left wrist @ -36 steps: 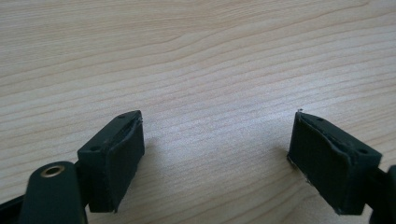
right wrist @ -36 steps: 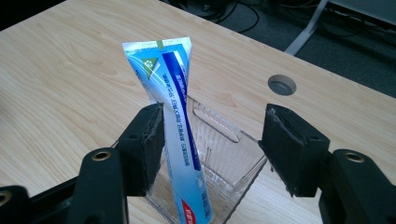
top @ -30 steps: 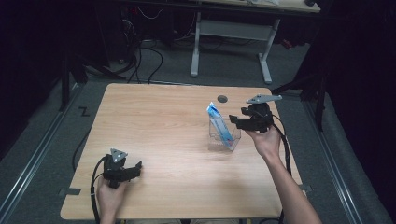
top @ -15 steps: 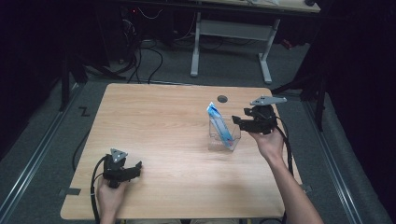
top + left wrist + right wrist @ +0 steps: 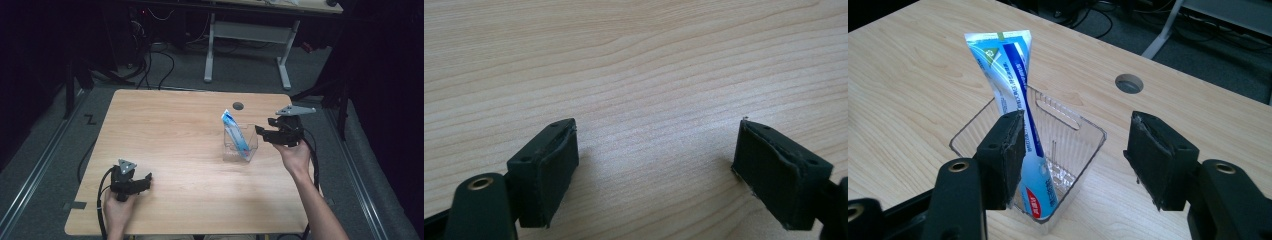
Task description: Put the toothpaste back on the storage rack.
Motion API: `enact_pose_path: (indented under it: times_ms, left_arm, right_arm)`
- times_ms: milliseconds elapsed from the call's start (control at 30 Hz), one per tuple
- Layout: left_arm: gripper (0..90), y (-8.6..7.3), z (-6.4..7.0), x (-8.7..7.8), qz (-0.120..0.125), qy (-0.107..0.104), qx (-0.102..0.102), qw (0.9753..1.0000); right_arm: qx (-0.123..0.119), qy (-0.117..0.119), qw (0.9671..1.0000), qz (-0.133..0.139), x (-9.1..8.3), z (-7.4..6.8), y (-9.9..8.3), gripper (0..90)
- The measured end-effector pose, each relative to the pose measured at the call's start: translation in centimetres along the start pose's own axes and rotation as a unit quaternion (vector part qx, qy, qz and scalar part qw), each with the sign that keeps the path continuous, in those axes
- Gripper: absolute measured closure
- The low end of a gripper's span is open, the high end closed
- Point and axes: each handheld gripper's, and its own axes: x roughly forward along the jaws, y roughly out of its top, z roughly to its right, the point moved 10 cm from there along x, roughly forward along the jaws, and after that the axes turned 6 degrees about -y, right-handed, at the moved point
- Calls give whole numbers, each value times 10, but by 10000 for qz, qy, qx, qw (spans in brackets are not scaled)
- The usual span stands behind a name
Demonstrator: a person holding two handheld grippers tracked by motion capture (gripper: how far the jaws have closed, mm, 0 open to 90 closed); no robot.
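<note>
Wooden table point(image 5: 175, 130) seen from above, with a clear plastic bin point(image 5: 240, 145) standing right of centre, at about 3 o'clock from the table's middle. A blue-and-white toothpaste tube point(image 5: 235, 131) stands in the bin, cap end down, leaning toward 11 o'clock so that its flat crimped tail rises above the rim. The right gripper point(image 5: 261, 131) is held just beside the bin at its 3 o'clock side; in the right gripper view its jaws stand wide apart and empty, the bin and tube point(image 5: 1018, 120) lying beyond and between them. The left gripper point(image 5: 145, 181) rests low at the table's 7 o'clock corner, well apart from the bin; the left gripper view shows its jaws spread wide over bare wood, holding nothing. A round cable hole point(image 5: 238, 105) lies at 12 o'clock from the bin. Judged handling: the tube is probably light and soft-walled, yielding under a squeeze, with a smooth, somewhat slippery skin; the exposed flat tail, or the upper body just below it, is the likeliest place to pinch, across its thin faces. The bin looks thin, rigid and light, so it may slide or tip if the tube drags on the rim.
</note>
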Motion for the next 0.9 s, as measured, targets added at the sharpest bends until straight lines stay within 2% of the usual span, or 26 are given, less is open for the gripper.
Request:
enact_pose_path:
  times_ms: [333, 900]
  left_arm:
    - [182, 0, 0, 0, 0, 0, -1, 10000]
    - [182, 0, 0, 0, 0, 2, 1, 10000]
  right_arm:
    - [103, -67, 9999, 105, -10, 9, -3, 407]
    - [415, -141, 9990, 43, -17, 27, -25, 408]
